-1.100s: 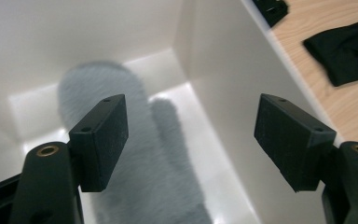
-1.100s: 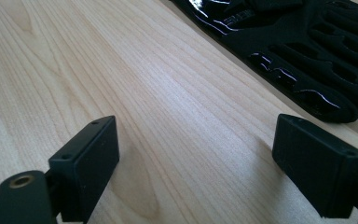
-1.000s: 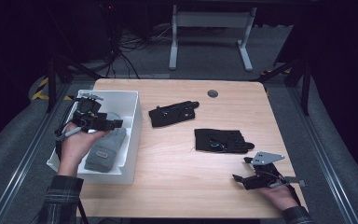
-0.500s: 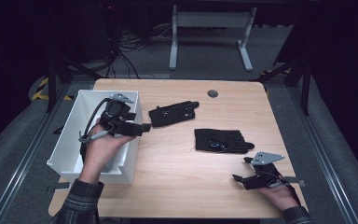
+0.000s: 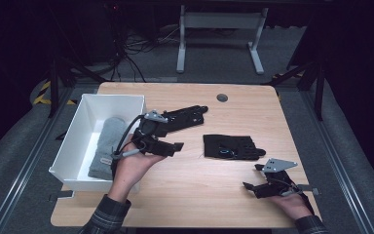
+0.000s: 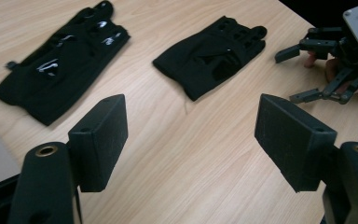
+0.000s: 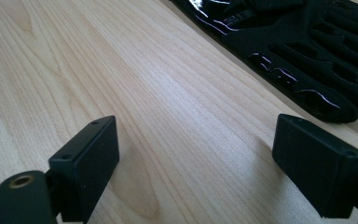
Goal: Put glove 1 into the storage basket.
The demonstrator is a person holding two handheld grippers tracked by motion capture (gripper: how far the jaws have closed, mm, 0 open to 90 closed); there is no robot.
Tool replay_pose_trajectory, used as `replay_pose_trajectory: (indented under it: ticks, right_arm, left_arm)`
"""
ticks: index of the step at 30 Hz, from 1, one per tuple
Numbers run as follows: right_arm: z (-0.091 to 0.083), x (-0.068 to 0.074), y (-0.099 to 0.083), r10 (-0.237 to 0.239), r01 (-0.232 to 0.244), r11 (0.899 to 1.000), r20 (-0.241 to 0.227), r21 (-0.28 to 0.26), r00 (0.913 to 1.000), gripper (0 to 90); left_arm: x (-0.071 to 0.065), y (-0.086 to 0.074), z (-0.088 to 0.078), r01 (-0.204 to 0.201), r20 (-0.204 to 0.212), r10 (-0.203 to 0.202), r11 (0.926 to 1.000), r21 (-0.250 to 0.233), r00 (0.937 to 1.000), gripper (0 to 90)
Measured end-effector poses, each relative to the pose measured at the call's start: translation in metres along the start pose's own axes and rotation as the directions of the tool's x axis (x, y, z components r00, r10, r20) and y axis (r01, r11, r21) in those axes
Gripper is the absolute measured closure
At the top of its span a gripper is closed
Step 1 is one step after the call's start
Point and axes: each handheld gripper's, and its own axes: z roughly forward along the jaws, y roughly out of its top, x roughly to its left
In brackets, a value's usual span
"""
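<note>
Grippers: 2, both gaping, empty – right gripper (image 5: 255, 178) nearest, left gripper (image 5: 168, 137) beside bin | black gloves: 2 flat on surface (image 5: 224, 204) – near glove (image 5: 231, 147) right of bin, lengthwise across, fingers right; far glove (image 5: 182, 117) slanted, up-right | white bin (image 5: 68, 146): 1 | grey cloth (image 5: 106, 146) inside: 1

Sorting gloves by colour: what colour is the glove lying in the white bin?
Grey. The glove in the white bin shows best in the high view.

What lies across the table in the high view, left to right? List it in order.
White bin with a grey glove inside → left gripper, jaws open and empty → black glove lying flat on the wood → right gripper, jaws open, resting near the table's right front corner.
</note>
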Motion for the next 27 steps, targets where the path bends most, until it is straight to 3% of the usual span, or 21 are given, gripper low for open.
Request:
replay_pose_trajectory:
  ticks: [9,17,22,25,27]
  right_arm:
    - [0.0,0.0,0.0,0.001,-0.001,1.0,0.001,0.0,1.0,15.0]
    - [-0.001,0.001,0.003,0.003,-0.004,1.0,0.002,0.026,1.0,16.6]
    - [-0.001,0.002,0.016,-0.004,0.004,1.0,-0.01,0.018,0.9999,26.3]
    - [0.0,0.003,0.026,-0.013,0.013,1.0,-0.026,0.004,0.9996,38.9]
    - [0.0,0.003,0.028,-0.019,0.019,1.0,-0.029,0.002,0.9994,42.4]
  left_arm:
    - [-0.018,-0.023,0.043,-0.052,0.01,0.052,0.9983,0.028,0.9986,23.1]
    - [-0.023,-0.048,0.061,-0.1,-0.006,0.1,0.9943,0.037,0.995,17.5]
    - [-0.023,-0.065,0.07,-0.115,-0.013,0.115,0.9929,0.032,0.9932,15.6]
    - [-0.022,-0.074,0.076,-0.117,-0.023,0.119,0.9915,0.056,0.9927,13.8]
    - [-0.021,-0.08,0.079,-0.111,-0.033,0.113,0.9922,0.057,0.993,13.1]
